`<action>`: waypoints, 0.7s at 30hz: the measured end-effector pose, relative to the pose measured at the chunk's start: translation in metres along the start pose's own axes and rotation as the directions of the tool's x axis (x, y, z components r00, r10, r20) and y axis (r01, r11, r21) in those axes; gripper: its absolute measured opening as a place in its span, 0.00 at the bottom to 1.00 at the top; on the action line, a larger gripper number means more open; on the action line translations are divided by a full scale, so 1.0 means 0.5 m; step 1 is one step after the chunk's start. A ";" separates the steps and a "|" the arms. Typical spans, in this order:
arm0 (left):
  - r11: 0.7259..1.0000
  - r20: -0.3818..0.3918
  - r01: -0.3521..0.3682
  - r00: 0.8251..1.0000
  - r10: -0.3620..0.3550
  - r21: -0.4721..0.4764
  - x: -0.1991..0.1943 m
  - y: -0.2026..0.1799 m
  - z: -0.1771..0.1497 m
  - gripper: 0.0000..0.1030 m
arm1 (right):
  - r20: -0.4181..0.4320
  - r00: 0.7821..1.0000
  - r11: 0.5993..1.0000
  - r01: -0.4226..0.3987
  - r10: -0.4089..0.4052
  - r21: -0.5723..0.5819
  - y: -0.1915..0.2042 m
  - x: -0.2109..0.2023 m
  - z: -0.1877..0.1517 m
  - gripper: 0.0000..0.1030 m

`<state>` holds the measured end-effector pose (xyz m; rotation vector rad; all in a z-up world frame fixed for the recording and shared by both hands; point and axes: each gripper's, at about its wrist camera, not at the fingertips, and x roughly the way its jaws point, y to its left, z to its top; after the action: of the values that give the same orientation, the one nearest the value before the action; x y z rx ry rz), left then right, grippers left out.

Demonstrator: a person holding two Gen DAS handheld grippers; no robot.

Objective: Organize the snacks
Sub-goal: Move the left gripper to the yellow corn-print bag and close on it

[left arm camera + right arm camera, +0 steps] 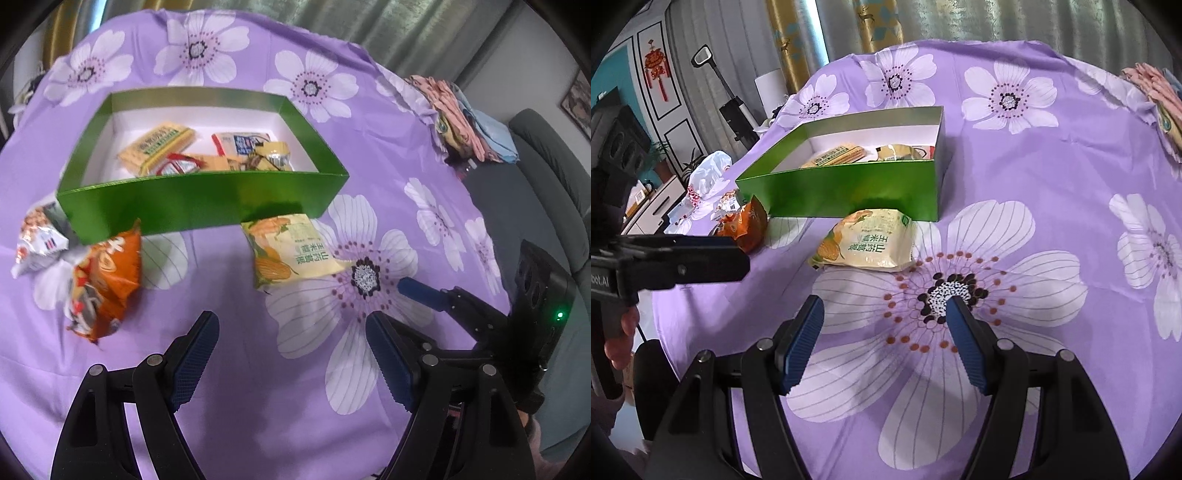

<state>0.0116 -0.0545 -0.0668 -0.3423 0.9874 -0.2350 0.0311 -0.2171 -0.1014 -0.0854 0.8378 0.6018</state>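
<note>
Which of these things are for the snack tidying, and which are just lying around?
For the job:
green box, some snacks already inside
yellow corn packet
orange bag
white nut packet
left gripper and right gripper, both open and empty

Just lying about:
folded clothes
white plastic bag
flowered purple cloth

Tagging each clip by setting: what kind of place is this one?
Most likely a home living room: a table under a purple flowered cloth, window curtains behind it, a red knot ornament on the wall, and a grey sofa alongside.
</note>
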 end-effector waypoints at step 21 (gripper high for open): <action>0.997 -0.057 0.065 0.996 -0.067 -0.052 0.107 0.029 0.049 0.79 | -0.053 0.996 0.996 -0.069 0.066 -0.059 -0.016 0.103 0.035 0.65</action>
<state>0.0613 -0.0554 -0.1016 -0.4164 1.0420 -0.2818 0.0734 -0.1946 -0.1280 -0.1292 0.8746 0.6911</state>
